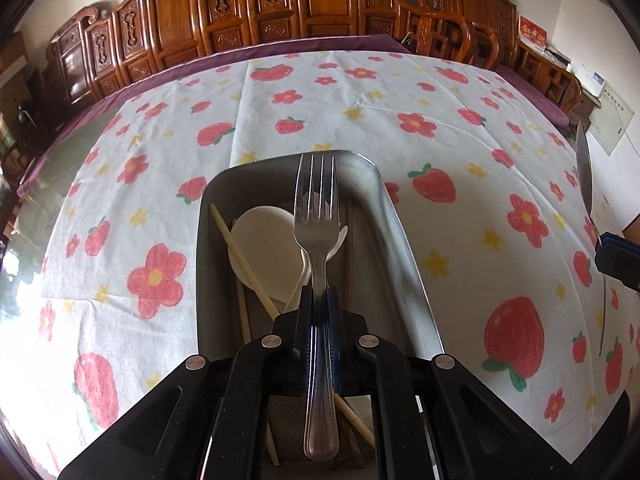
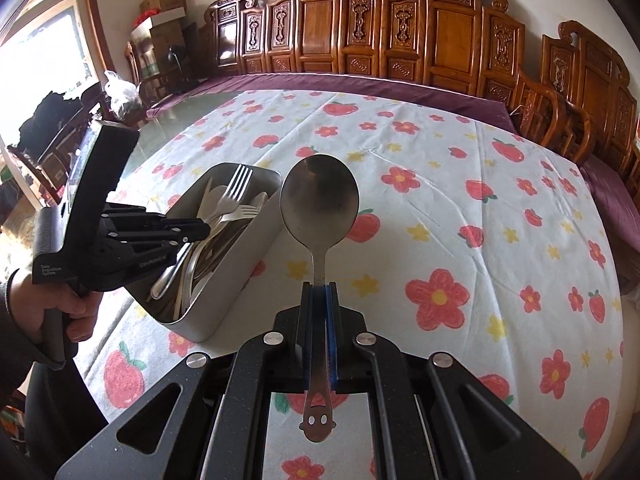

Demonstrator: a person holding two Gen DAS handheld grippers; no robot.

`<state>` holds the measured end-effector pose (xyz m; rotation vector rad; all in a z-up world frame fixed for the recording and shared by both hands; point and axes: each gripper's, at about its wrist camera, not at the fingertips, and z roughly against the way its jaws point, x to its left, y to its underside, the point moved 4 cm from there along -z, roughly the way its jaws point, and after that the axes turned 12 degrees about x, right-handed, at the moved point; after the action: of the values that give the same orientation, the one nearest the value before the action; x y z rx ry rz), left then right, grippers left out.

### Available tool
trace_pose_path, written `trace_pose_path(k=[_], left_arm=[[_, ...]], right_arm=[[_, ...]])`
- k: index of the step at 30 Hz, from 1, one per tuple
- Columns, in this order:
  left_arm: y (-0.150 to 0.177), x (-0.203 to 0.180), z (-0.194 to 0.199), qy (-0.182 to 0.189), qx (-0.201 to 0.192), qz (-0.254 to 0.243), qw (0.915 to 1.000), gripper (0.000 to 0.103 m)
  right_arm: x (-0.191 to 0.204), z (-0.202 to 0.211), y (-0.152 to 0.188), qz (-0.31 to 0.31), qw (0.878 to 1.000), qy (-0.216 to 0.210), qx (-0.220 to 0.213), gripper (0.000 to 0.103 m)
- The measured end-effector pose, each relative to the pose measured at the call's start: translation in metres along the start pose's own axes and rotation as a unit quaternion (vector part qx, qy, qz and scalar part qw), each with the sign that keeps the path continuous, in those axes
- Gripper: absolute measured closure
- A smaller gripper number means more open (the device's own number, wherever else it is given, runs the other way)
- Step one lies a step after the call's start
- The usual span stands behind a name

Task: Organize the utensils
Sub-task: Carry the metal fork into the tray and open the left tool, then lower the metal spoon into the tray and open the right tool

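Looks like we're mid drop-off here, with both hands loaded. The left gripper [image 1: 320,296] has its jaws pinching a fork [image 1: 316,216] by the neck, tines pointing up toward 12 o'clock in its own view, and it's hanging right over the metal tin [image 1: 404,248]. From the right wrist view you can see that same left gripper [image 2: 200,230] poking in over the tin [image 2: 224,284] from about 9 o'clock, with the person's hand [image 2: 52,308] on the grip. The tin already has stuff in it: a pale round spoon [image 1: 260,256], some chopsticks [image 1: 244,256] and, from the other angle, a pile of steel cutlery [image 2: 224,216]. So my read is the fork is the step in hand, and it just needs lowering the last bit so it lies along the tin's length instead of across the rim, then the jaws let go. Meanwhile the right gripper [image 2: 319,292] has its jaws pressed on the handle of a big steel spoon [image 2: 319,200], the one with a smiley face cut into the handle end, bowl sticking up at 12 o'clock. It's held above the strawberry and flower tablecloth [image 2: 460,216] on the surface, just beside the tin at roughly its 3 o'clock. I'd guess it waits its turn, because both grippers won't fit over that tin at once. Next move for it is swinging toward 9 o'clock once the left clears out.
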<state>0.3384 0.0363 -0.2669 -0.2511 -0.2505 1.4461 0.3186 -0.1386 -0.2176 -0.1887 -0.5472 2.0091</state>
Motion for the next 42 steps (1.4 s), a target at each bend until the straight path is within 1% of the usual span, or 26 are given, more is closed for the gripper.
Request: trace_pose_path(k=[2, 5, 6, 8, 10, 12, 19, 30, 36, 39, 42], left_arm=[[0.001, 0.003, 0.0, -0.002, 0.003, 0.006, 1.0, 0.096], [0.002, 0.009, 0.009, 0.002, -0.01, 0.014, 0.9999, 0.094], [0.002, 0.011, 0.013, 0.004, -0.014, 0.015, 0.9998, 0.088], [0.002, 0.016, 0.025, 0.003, -0.029, 0.018, 0.9994, 0.081], [0.004, 0.022, 0.038, -0.001, -0.045, 0.019, 0.9988, 0.079], [0.006, 0.029, 0.049, -0.001, -0.056, 0.02, 0.9982, 0.074], [0.017, 0.059, 0.082, -0.008, -0.083, 0.029, 0.996, 0.074], [0.033, 0.107, 0.11, -0.016, -0.109, 0.05, 0.9927, 0.073], [0.04, 0.125, 0.114, -0.017, -0.114, 0.06, 0.9915, 0.073], [0.044, 0.131, 0.115, -0.019, -0.115, 0.063, 0.9911, 0.073], [0.046, 0.136, 0.112, -0.018, -0.113, 0.068, 0.9911, 0.073]], right_arm=[[0.001, -0.001, -0.001, 0.001, 1.0, 0.0, 0.0, 0.096], [0.007, -0.001, -0.003, 0.004, 1.0, 0.0, 0.002, 0.096], [0.009, -0.001, -0.004, 0.006, 1.0, 0.0, 0.003, 0.096], [0.014, -0.001, -0.005, 0.009, 1.0, 0.001, 0.003, 0.096], [0.02, -0.001, -0.008, 0.012, 1.0, 0.0, 0.003, 0.096], [0.029, -0.002, -0.012, 0.016, 1.0, -0.003, 0.002, 0.096], [0.067, -0.006, -0.032, 0.036, 0.999, -0.017, -0.002, 0.096], [0.123, -0.026, -0.07, 0.047, 0.998, -0.039, 0.0, 0.096], [0.136, -0.038, -0.083, 0.041, 0.998, -0.045, 0.006, 0.096], [0.138, -0.05, -0.087, 0.029, 0.998, -0.05, 0.013, 0.096], [0.14, -0.065, -0.086, 0.025, 0.998, -0.045, 0.023, 0.096]])
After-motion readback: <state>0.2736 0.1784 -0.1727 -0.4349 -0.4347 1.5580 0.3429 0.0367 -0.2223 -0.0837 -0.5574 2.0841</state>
